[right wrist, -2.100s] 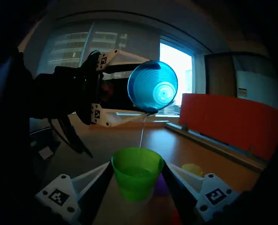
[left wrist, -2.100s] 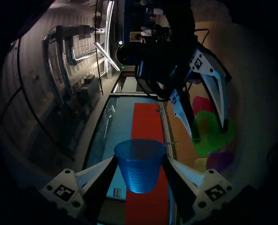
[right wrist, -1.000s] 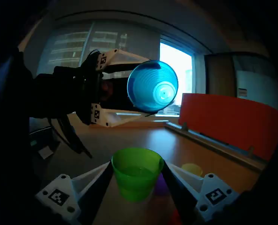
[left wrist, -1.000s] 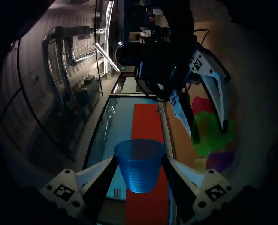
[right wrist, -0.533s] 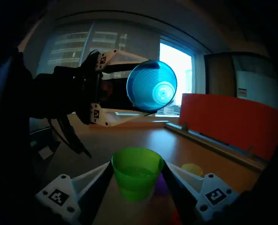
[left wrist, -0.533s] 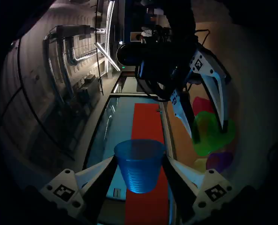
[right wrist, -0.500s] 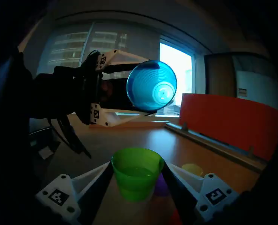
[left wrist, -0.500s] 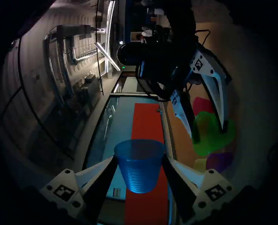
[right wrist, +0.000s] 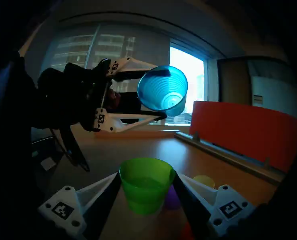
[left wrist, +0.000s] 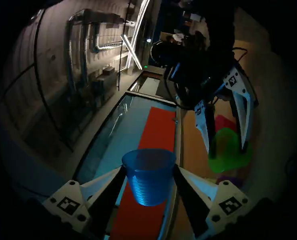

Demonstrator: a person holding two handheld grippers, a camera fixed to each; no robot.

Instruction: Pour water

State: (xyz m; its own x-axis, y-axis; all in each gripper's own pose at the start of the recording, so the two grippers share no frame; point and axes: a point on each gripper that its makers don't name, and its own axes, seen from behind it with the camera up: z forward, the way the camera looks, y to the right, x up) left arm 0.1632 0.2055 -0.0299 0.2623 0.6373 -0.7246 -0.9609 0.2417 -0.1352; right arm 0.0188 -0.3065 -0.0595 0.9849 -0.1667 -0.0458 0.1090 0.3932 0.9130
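Note:
In the left gripper view my left gripper [left wrist: 149, 185] is shut on a blue ribbed cup [left wrist: 149, 176]. The right gripper view shows that blue cup [right wrist: 163, 88] tipped on its side, mouth towards the camera, above and a little behind the green cup [right wrist: 147, 184], held between the left gripper's [right wrist: 150, 93] white fingers. My right gripper [right wrist: 147, 190] is shut on the green cup, which has water in its bottom. From the left gripper view the green cup [left wrist: 228, 150] sits between the right gripper's fingers [left wrist: 204, 128]. No water stream is visible.
A wooden table [right wrist: 120, 150] lies under both cups. A red partition [right wrist: 248, 132] runs along its right side. A yellow cup [right wrist: 203, 181] and a purple cup [right wrist: 172, 198] stand just behind the green cup. A bright window [right wrist: 184, 72] is at the back.
The thin stream from the blue cup into the green cup has stopped. The blue cup has since rotated back, its mouth turning upward and its base now visible from the right gripper.

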